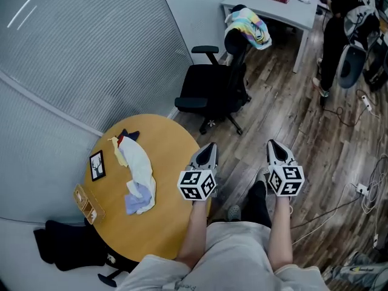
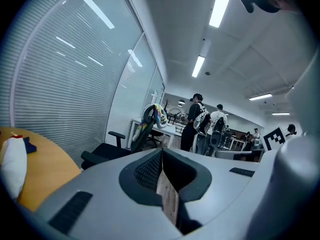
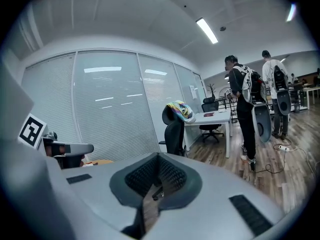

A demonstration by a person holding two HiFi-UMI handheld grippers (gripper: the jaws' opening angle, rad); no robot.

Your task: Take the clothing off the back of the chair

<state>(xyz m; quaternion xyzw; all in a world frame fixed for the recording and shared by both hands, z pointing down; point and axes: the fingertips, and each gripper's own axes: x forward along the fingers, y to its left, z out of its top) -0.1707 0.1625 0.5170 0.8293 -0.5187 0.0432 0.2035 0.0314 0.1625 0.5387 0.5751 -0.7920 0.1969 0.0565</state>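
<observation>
Left gripper point(image 1: 209, 145) is hovering at the table's point(image 1: 173, 156) right edge, its jaws pressing together with nothing between them. Right gripper point(image 1: 273, 143) is hovering beside it over the floor point(image 1: 303, 120), likewise closed and empty. Clothing point(image 1: 251, 26) is draping over the top of the chair's point(image 1: 212, 86) back, well apart from both grippers, near the desk's point(image 1: 267, 5) left corner.

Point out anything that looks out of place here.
A bright multicoloured garment hangs bunched and lopsided over the top of the black chair back. On the round table, a white cloth lies crumpled in a heap. Nothing looks spilled or broken.
</observation>
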